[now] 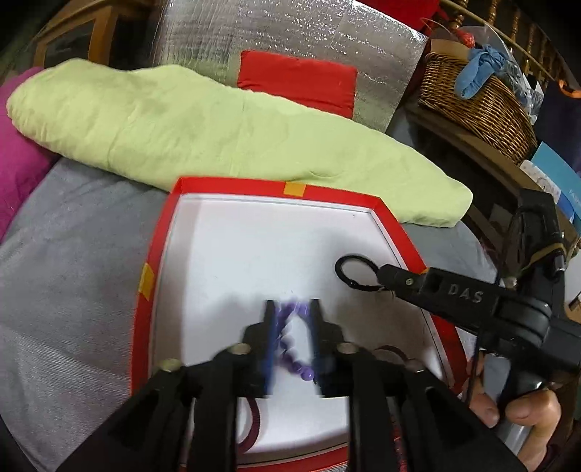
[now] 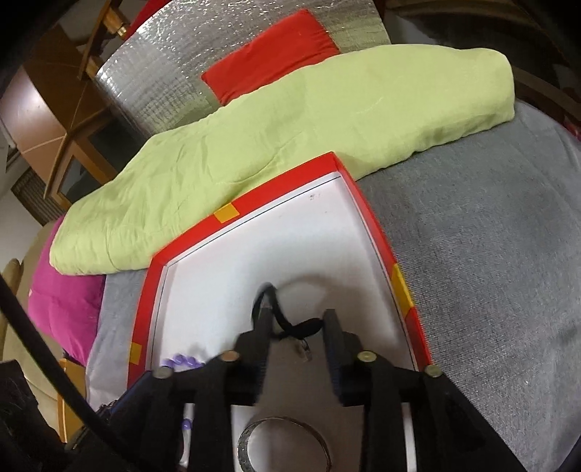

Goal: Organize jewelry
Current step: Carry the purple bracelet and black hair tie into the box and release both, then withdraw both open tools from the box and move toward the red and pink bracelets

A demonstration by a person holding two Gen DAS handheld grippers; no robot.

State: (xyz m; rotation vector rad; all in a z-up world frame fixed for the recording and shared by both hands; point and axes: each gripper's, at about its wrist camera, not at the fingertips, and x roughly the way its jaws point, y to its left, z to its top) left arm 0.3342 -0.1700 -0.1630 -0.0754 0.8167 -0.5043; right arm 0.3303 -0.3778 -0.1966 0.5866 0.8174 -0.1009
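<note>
A shallow red-rimmed box (image 1: 154, 254) with a white floor lies on the grey cloth; it also shows in the right wrist view (image 2: 377, 232). My left gripper (image 1: 293, 306) hovers over the box with a purple bead bracelet (image 1: 290, 348) hanging between its fingers. My right gripper (image 2: 296, 317) has its jaws apart; a black cord bracelet (image 2: 279, 319) dangles from its left finger. In the left wrist view that gripper (image 1: 390, 277) comes in from the right with the black loop (image 1: 357, 272) at its tip. A silver bangle (image 2: 283, 441) and a dark red bracelet (image 1: 252, 423) lie in the box.
A folded light-green cloth (image 1: 218, 127) lies just behind the box. A magenta cushion (image 1: 18, 163) sits at the left. A red cushion (image 1: 297, 81) leans on a silver foil panel (image 1: 254, 32). A wicker basket (image 1: 475, 98) stands at the right.
</note>
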